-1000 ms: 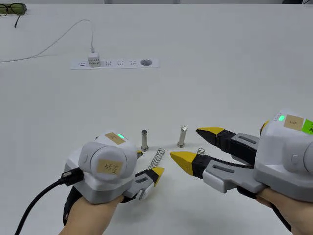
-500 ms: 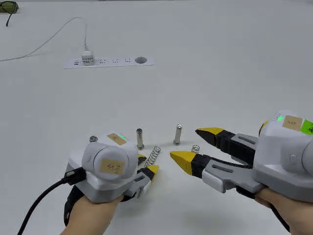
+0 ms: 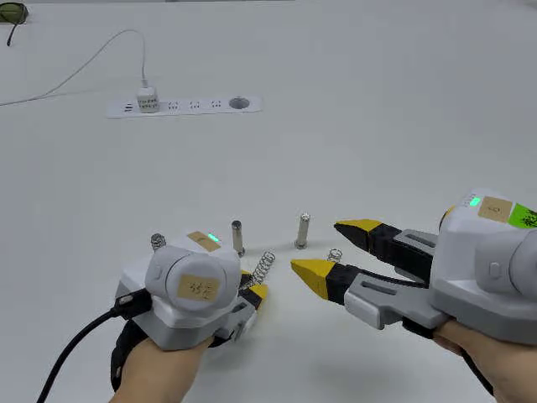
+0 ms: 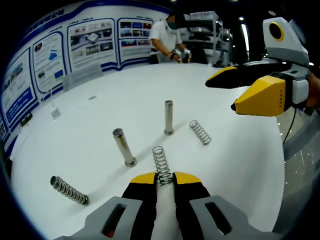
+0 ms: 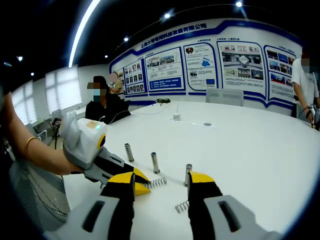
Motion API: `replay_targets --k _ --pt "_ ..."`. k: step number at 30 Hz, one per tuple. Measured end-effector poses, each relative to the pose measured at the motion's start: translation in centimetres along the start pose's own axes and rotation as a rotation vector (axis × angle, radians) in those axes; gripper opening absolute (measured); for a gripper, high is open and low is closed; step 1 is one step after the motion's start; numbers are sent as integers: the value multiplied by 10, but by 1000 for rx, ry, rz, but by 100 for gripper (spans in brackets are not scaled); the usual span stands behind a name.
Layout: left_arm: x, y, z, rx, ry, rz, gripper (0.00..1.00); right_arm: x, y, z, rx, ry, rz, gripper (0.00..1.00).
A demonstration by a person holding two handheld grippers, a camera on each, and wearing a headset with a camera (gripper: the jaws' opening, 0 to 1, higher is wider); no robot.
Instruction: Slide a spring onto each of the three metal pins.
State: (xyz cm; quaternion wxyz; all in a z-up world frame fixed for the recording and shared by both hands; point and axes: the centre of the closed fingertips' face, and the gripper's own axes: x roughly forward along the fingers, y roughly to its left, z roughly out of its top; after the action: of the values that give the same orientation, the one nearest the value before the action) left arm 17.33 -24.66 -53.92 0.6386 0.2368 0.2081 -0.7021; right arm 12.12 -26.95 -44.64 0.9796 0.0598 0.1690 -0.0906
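Left gripper (image 4: 165, 178): jaws are closed on the lower end of a spring (image 4: 160, 160), which is held tilted. Right gripper (image 3: 318, 246): jaws are set wide apart and nothing is held. It hovers just beside a loose spring (image 3: 335, 254) lying on the table (image 3: 377, 126).

3 pins are noted. 2 stand bare and upright ahead of the grippers: pin A (image 3: 237, 238) and pin B (image 3: 303, 231). The 3rd pin (image 3: 157, 242) appears to be sleeved with a spring already, though it is small in the head view and partly masked by the left gripper.

Change over the last second: slight. The 3rd pin, hidden behind the left gripper 1 second ago, has been brought into sight, probably by a shift of the head camera. The held spring has been kept just beside pin A, not over its top. The right gripper has been kept open.

Assessment: 1 of 3 pins is judged complete. The held spring is still to be raised and lined up above pin A.
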Motion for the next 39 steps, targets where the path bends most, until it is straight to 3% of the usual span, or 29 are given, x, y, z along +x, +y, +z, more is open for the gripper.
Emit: replay_targets --k 9,12,16,21,27,39 --pt "-1 2 -1 19 5 -4 11 1 -1 3 7 -9 -3 43" --pt "-6 1 5 24 -28 -9 10 0 -2 5 17 -12 -4 43" --pt "-9 -2 10 42 -41 -20 10 0 -3 6 27 -17 -5 43" --pt "-15 -1 14 19 -64 -19 9 0 -2 7 40 -16 -4 43" --pt "-33 -4 32 -26 -149 -37 10 0 -4 10 113 -31 -1 42" --pt "-60 -9 53 -56 -257 -72 10 5 7 17 208 -46 49 38"
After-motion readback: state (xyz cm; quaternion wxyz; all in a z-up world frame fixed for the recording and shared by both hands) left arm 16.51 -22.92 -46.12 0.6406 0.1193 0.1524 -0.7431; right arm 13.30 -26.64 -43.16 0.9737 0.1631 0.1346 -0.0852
